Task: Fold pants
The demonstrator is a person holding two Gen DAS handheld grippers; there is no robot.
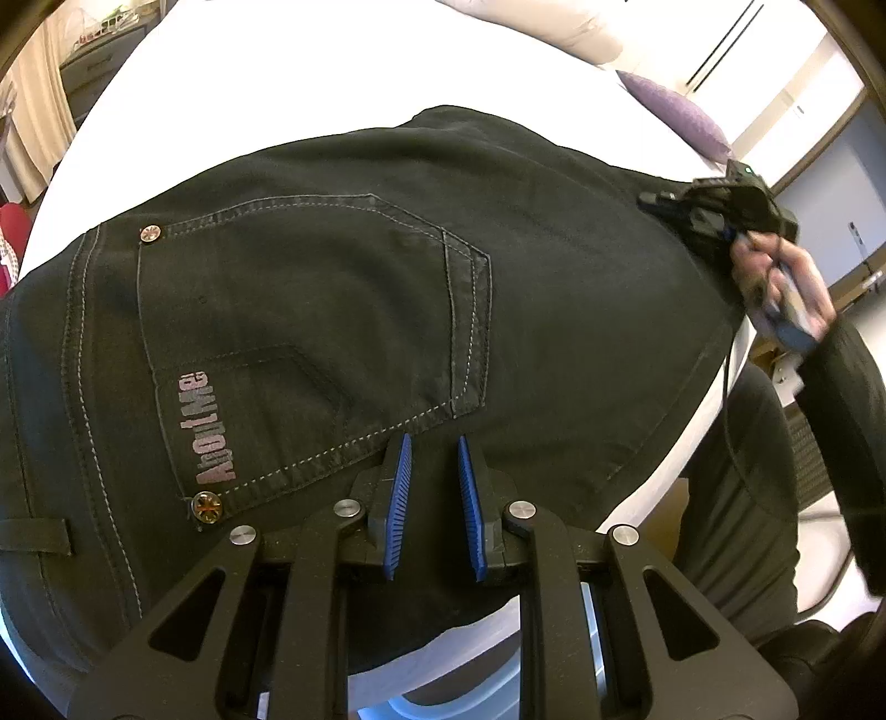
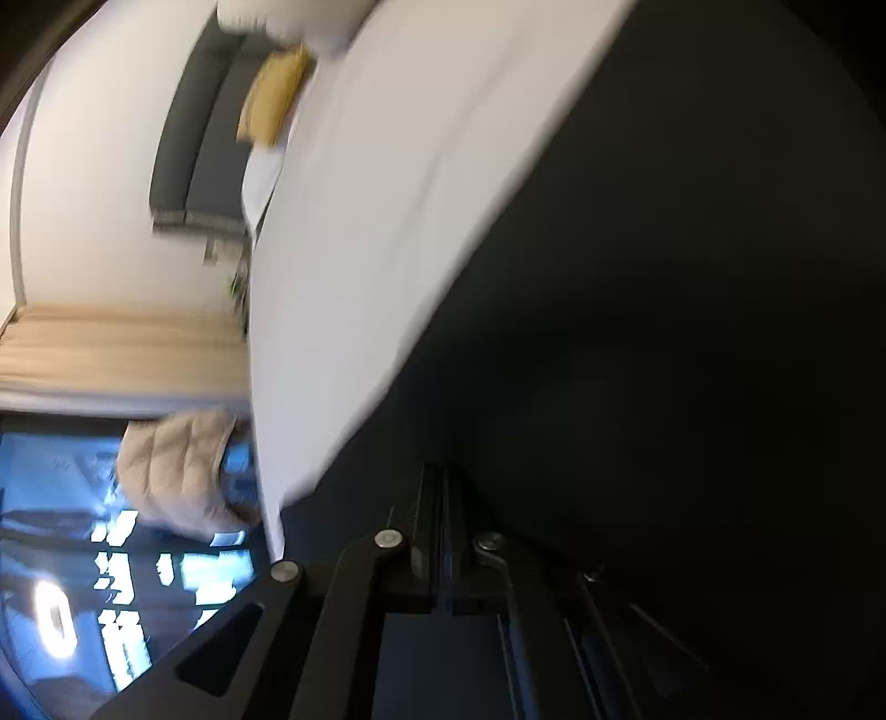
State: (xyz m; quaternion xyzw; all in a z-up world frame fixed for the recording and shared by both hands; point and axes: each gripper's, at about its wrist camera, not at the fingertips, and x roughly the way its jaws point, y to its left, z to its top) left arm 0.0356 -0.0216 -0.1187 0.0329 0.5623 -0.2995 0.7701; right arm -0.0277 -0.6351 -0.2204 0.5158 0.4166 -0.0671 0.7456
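Note:
Black jeans (image 1: 343, 288) lie flat on a white bed (image 1: 277, 72), back pocket and a pink printed logo facing up. My left gripper (image 1: 433, 448) hovers open just above the fabric below the pocket, blue pads (image 1: 400, 487) apart, holding nothing. My right gripper (image 1: 664, 202) shows in the left wrist view at the jeans' far right edge, held by a hand, blurred. In the right wrist view the gripper (image 2: 447, 476) is rolled sideways, its fingers together against the dark jeans (image 2: 664, 332), which fill the right of the frame.
A purple pillow (image 1: 681, 111) and a white pillow (image 1: 554, 27) lie at the bed's far end. A yellow cushion (image 2: 274, 94) and a dark headboard (image 2: 199, 127) show in the right wrist view. A beige garment (image 2: 177, 471) lies past the bed's edge.

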